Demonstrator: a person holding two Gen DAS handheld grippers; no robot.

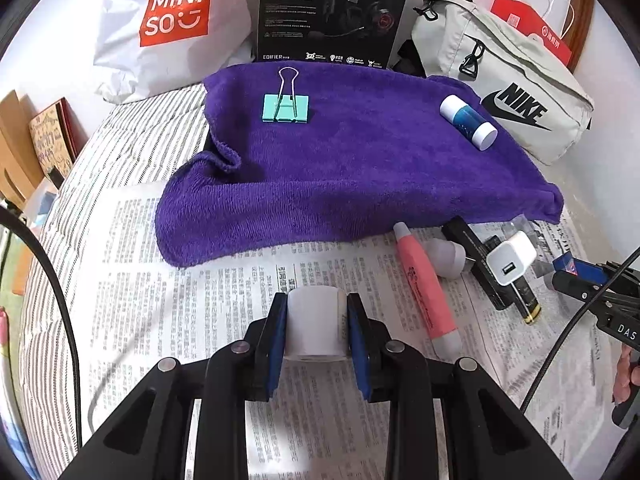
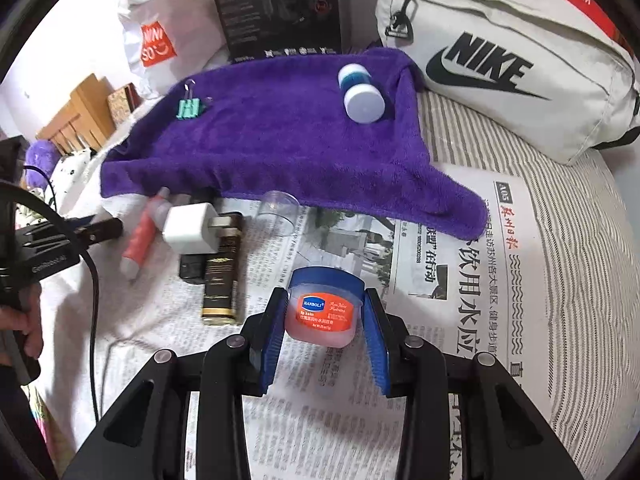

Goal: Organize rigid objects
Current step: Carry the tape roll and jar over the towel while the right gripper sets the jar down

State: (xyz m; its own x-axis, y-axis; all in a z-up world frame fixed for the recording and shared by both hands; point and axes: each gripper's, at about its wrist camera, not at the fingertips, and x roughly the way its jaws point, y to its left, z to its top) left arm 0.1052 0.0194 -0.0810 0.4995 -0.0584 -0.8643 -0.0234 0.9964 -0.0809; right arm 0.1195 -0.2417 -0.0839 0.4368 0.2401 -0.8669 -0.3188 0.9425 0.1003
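A purple towel (image 1: 344,152) lay spread over newspaper (image 1: 224,280) on a striped bed, already holding a teal binder clip (image 1: 286,107) and a blue-and-white tube (image 1: 468,122), set well apart. Near its front edge lay a pink tube (image 1: 426,292), a white charger (image 1: 512,258) and a dark flat case (image 2: 222,276). The left gripper (image 1: 317,324) was clamped on a white cylinder (image 1: 314,326). The right gripper (image 2: 325,316) pinched a small lip balm jar (image 2: 324,308) by its rounded sides. Either smooth, round item could likely slip or roll off the soft towel when released.

newspaper (image 1: 224,248) on, seemingly, striped bed (image 1: 132,148)
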